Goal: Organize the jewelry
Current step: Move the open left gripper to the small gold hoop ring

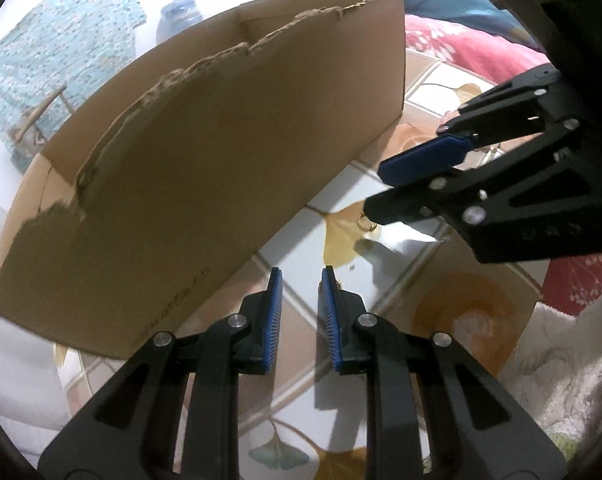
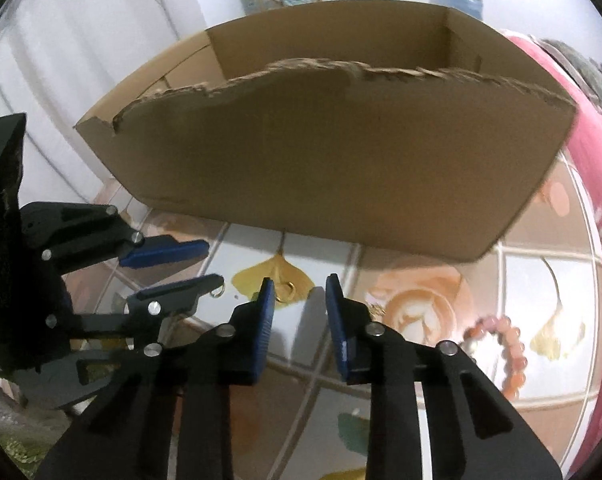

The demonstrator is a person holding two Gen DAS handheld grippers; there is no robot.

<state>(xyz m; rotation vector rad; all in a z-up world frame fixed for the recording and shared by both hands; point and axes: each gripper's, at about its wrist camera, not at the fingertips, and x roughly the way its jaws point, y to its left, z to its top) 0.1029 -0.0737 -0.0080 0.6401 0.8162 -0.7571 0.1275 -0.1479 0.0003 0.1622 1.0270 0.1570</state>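
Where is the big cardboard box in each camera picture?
Left wrist view: the cardboard box fills the left and middle, slanting up to the right.
Right wrist view: the cardboard box stretches across the upper middle, torn edge facing the camera.
Shared landmark: the yellow leaf printed on the tablecloth.

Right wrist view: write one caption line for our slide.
Right hand-held gripper hovers open over gold ring before torn cardboard box; bead bracelet lies right.

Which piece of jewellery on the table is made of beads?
The pink-orange bracelet, lying far right in the right wrist view. The other pieces are plain metal loops: a gold ring on the yellow leaf print and a smaller ring left of it.
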